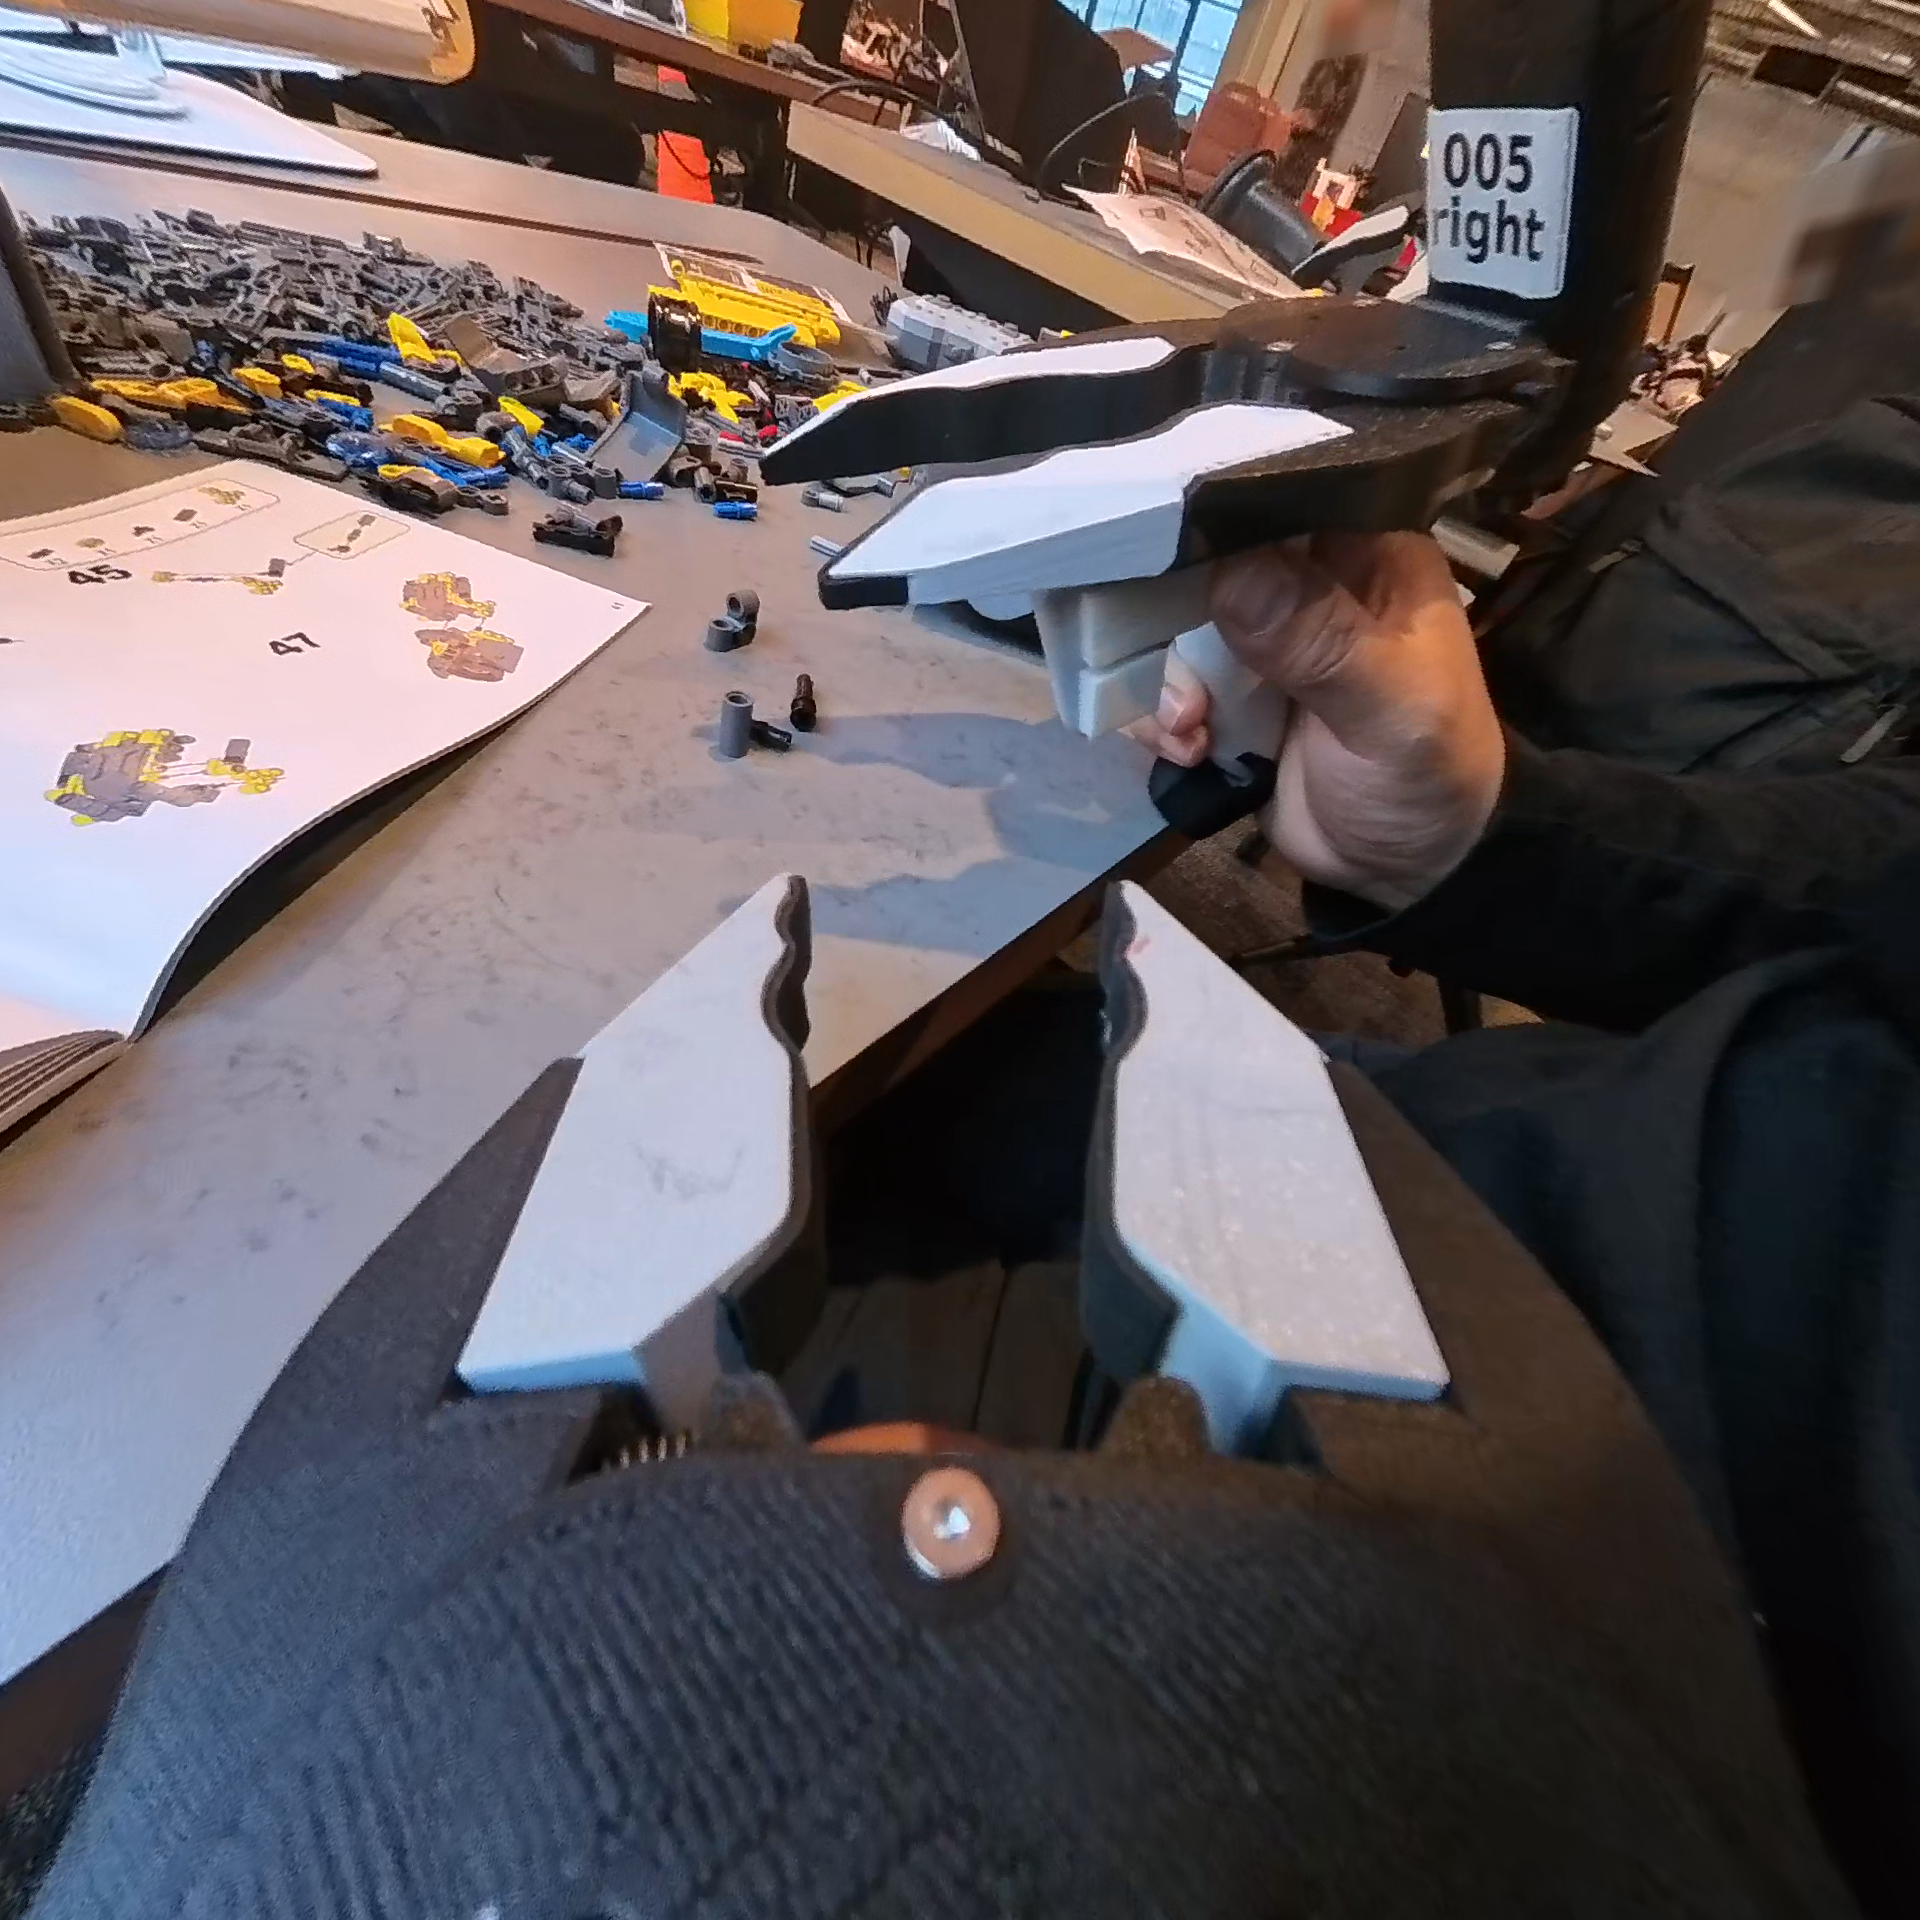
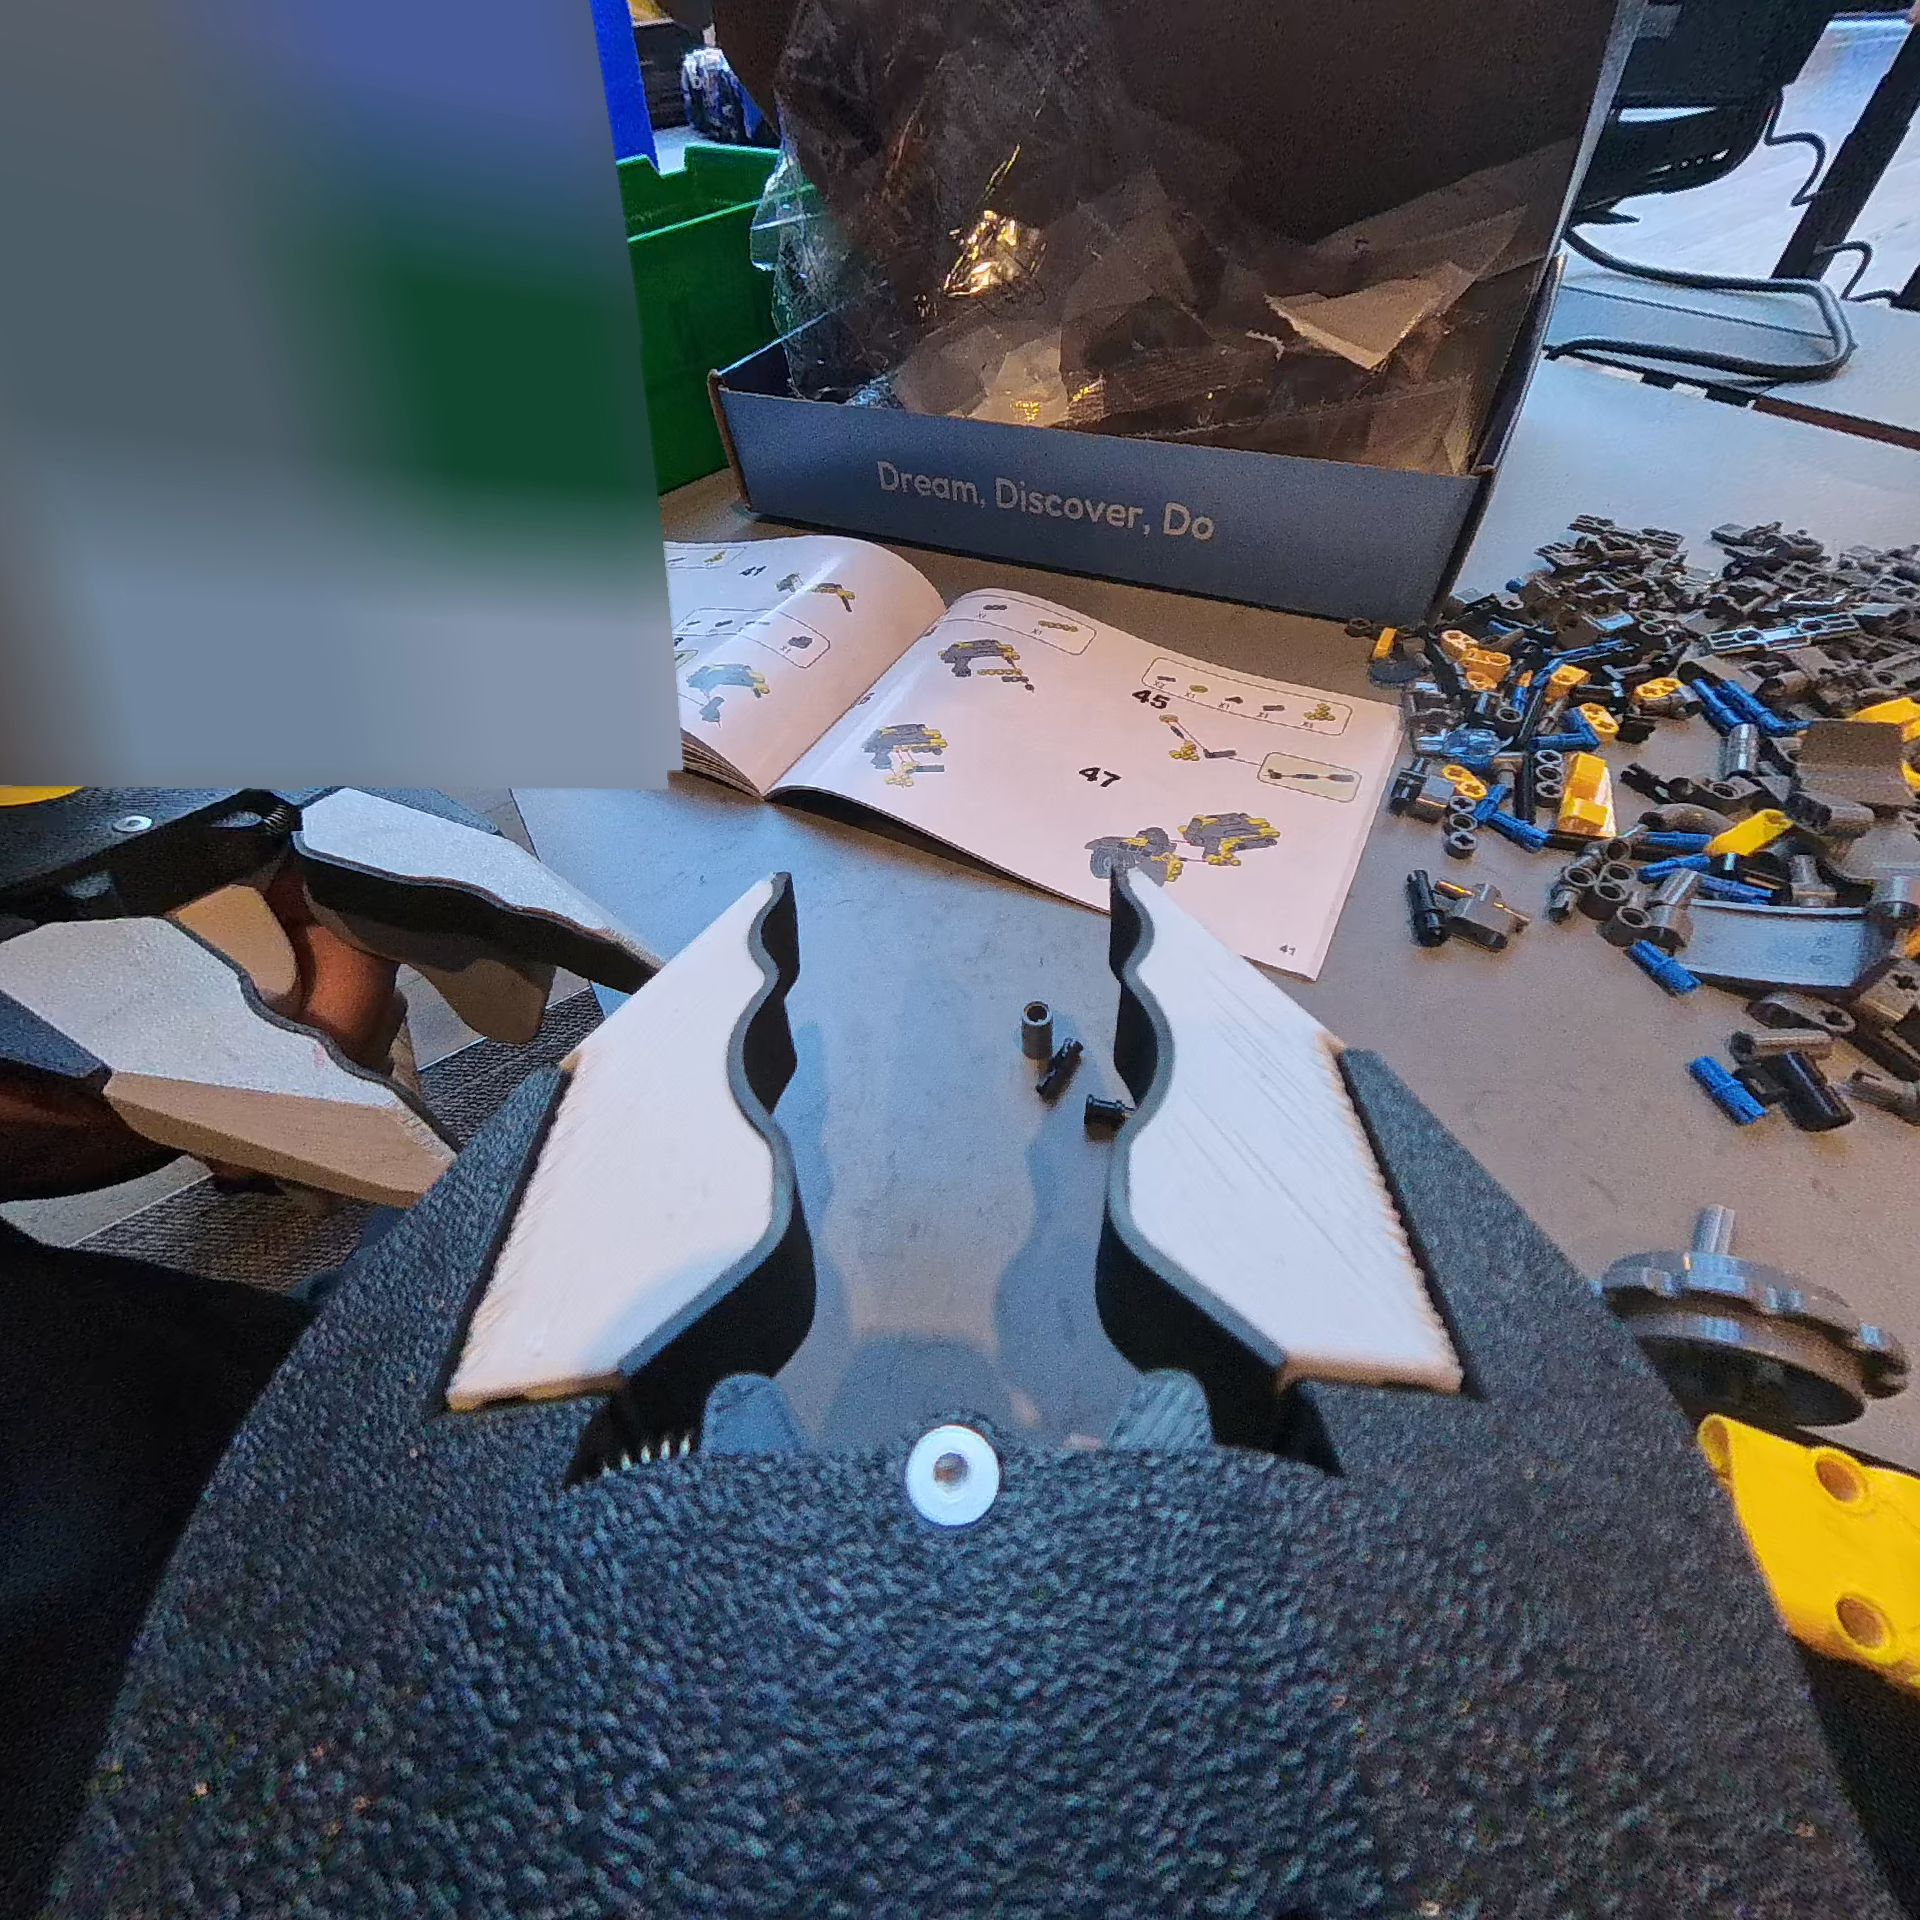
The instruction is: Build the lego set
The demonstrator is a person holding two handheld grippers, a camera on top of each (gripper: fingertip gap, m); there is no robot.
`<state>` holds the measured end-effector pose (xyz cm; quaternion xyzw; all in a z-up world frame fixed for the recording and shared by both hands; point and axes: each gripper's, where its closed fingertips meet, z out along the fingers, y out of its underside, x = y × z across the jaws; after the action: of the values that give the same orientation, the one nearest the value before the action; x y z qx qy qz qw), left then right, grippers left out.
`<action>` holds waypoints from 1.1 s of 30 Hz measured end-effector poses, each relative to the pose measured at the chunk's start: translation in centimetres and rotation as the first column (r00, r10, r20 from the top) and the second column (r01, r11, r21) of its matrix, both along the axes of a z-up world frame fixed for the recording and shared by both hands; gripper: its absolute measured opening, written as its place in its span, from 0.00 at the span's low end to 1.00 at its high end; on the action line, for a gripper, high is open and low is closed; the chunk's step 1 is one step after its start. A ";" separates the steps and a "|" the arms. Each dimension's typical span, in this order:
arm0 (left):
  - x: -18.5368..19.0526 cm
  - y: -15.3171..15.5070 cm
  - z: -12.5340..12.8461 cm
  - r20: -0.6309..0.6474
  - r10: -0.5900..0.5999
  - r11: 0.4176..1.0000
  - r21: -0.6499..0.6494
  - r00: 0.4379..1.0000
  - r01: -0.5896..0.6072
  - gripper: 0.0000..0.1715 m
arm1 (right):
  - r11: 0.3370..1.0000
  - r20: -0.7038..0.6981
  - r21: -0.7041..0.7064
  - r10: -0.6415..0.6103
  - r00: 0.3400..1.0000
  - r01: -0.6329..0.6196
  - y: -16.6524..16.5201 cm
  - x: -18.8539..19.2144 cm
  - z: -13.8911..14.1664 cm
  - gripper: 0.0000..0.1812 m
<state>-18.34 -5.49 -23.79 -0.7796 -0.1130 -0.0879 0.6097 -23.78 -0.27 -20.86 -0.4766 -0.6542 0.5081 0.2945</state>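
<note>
The left gripper (image 1: 951, 914) hangs over the near edge of the grey tabletop (image 1: 436, 966), its jaws spread wide with nothing between them; past the tips lie only bare tabletop and the drop to the floor. Ahead of these jaws and slightly left sit a small grey sleeve (image 1: 735, 722) and a black pin (image 1: 802, 701), well apart from the tips. Farther left of the jaws an open instruction booklet (image 1: 260, 665) lies flat.

The right gripper (image 2: 951, 883) hovers above the tabletop (image 2: 904, 935), jaws likewise spread and holding nothing. In the left wrist view it (image 1: 795, 525) shows side-on, gripped by a person's hand (image 1: 1371, 727) in a dark sleeve. Between its jaws, close to the right-hand one, lie the grey sleeve (image 2: 1036, 1029) and two black pins (image 2: 1060, 1068), none touched by either finger. Straight beyond the jaw tips is the booklet (image 2: 1039, 748), and behind that a dark blue cardboard box (image 2: 1091, 509) stuffed with crumpled clear bags. To the right of the jaws spreads a loose heap of grey, black, blue and yellow building pieces (image 2: 1683, 769); nearer, beside the right gripper's body, sit a dark grey round gear-like part (image 2: 1745, 1320) and a yellow beam with holes (image 2: 1829, 1538). The left gripper (image 2: 499, 997) appears off to the left of the jaws, open.
</note>
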 end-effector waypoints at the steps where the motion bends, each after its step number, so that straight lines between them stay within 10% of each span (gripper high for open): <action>1: 0.0 0.0 0.0 -0.002 0.002 1.000 0.001 1.000 -0.002 0.32 | 1.000 0.000 0.001 0.001 1.000 -0.001 0.0 0.0 0.0 0.33; 9: -0.6 0.1 -0.4 -0.006 0.011 1.000 -0.019 1.000 -0.011 0.32 | 0.998 -0.104 0.001 -0.061 0.993 0.061 1.3 1.2 1.5 0.22; 19: -0.1 0.6 -1.1 -0.012 0.000 0.999 -0.047 1.000 -0.001 0.32 | 0.989 0.273 0.059 -0.149 0.950 0.138 4.9 3.5 -5.5 0.25; 33: -0.6 0.2 -0.9 0.022 0.003 0.999 -0.040 1.000 -0.002 0.32 | 0.997 0.391 -0.018 -0.059 0.919 0.072 2.6 1.6 -6.1 0.25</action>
<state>-18.93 -5.26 -24.71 -0.7905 -0.1224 -0.0932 0.5929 -22.17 2.37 -26.93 -0.5944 -0.6753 0.4032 0.1676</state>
